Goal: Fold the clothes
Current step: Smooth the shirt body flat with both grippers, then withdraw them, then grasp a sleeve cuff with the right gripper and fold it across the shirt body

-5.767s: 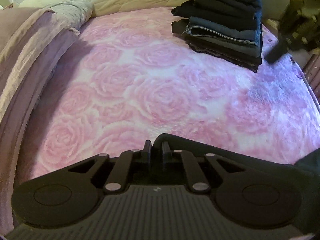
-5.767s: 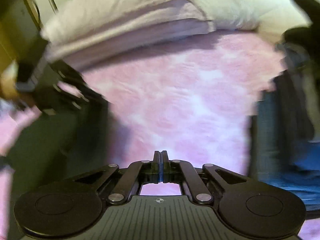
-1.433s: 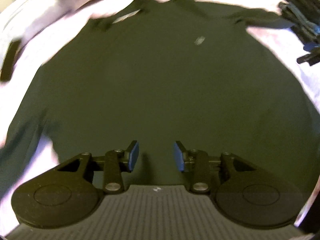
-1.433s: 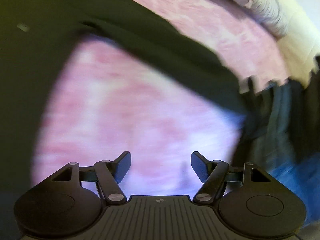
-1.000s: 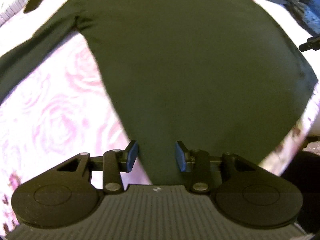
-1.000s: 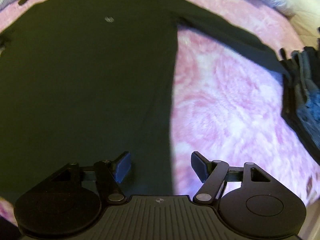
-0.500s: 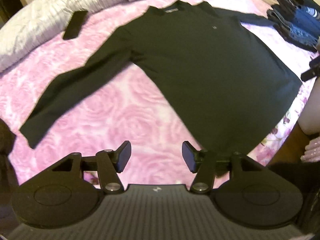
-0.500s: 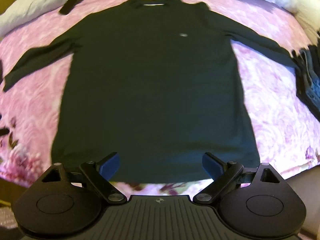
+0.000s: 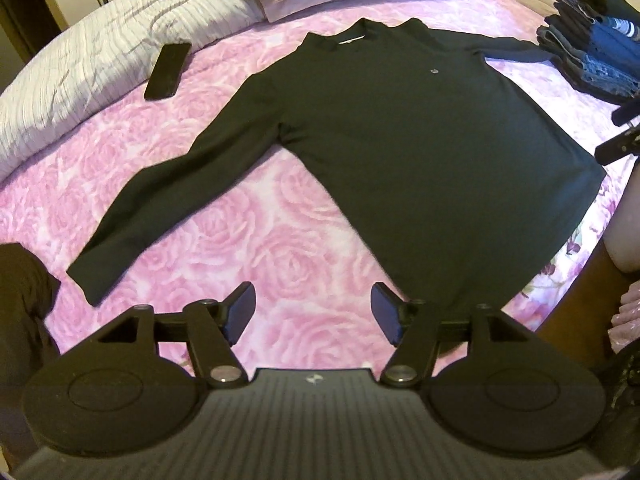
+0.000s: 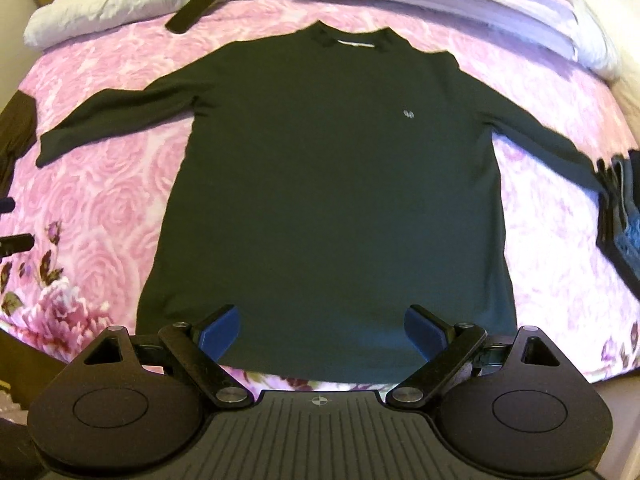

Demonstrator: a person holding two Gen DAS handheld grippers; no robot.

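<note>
No legible words, numbers or brand names anywhere. Only marks: small pale emblem (image 10: 407, 113) on chest of dark long-sleeved shirt (image 10: 328, 184), too small to read; white strip of neck label (image 10: 354, 43) inside collar, print not legible; small pale logo mark (image 9: 312, 378) on ribbed body behind left tongs (image 9: 313, 312), crosshair-like mark (image 10: 318, 401) behind right tongs (image 10: 320, 330)
</note>
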